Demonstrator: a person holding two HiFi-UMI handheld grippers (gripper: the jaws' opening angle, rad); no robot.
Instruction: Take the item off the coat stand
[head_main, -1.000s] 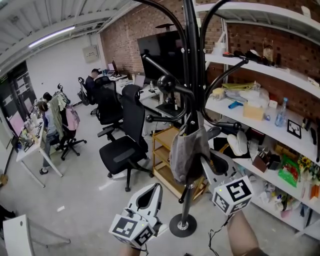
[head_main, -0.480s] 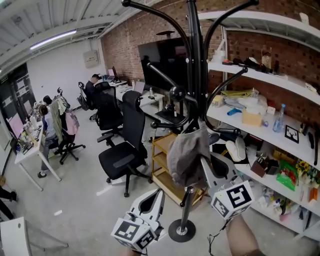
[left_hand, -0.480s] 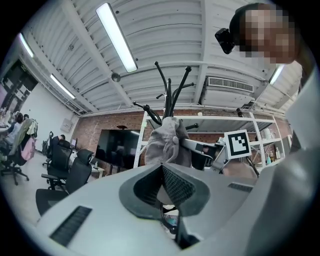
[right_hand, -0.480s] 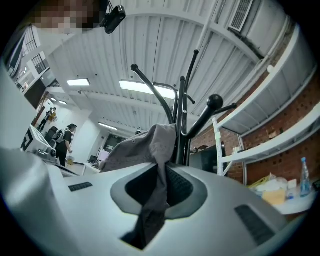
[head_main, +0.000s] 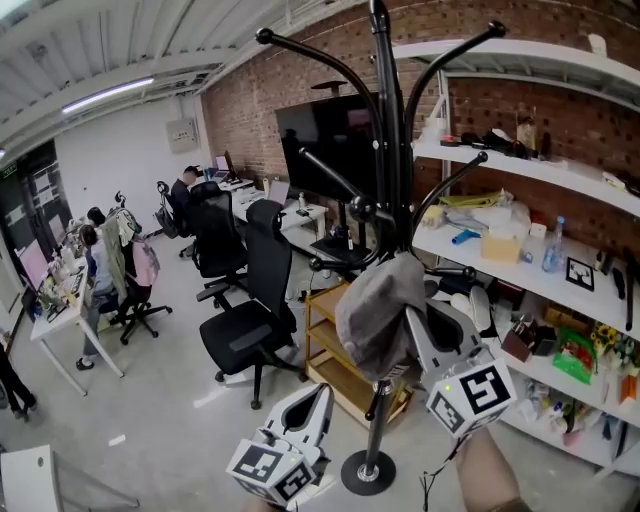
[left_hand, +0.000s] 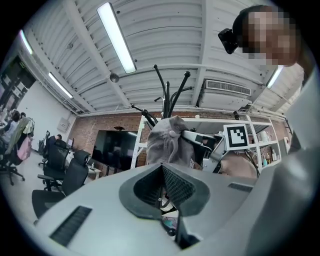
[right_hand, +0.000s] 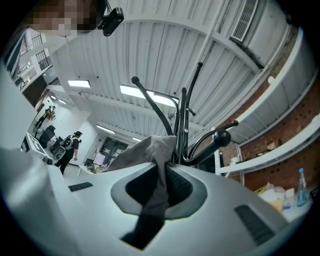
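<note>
Right gripper (head_main: 418, 330) clamped on the grey fabric cap (head_main: 375, 310) at the black metal coat stand (head_main: 390, 150)
Its jaws have just been closing and now pinch a fold of the cap, which hangs against the stand's pole among the lower hooks. The left gripper (head_main: 316, 392) sits lower, apart from the cap, jaws together on nothing.

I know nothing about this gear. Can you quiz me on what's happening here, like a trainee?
1. What hangs on the coat stand? A) grey cap B) red scarf C) umbrella
2. True or false: the left gripper is holding the cap.
3. Fill in: the right gripper is clamped on the ____.
Key: 1 A. 2 false; its jaws are shut and empty. 3 cap; the jaws have just been closing, with its fabric pinched between them.
</note>
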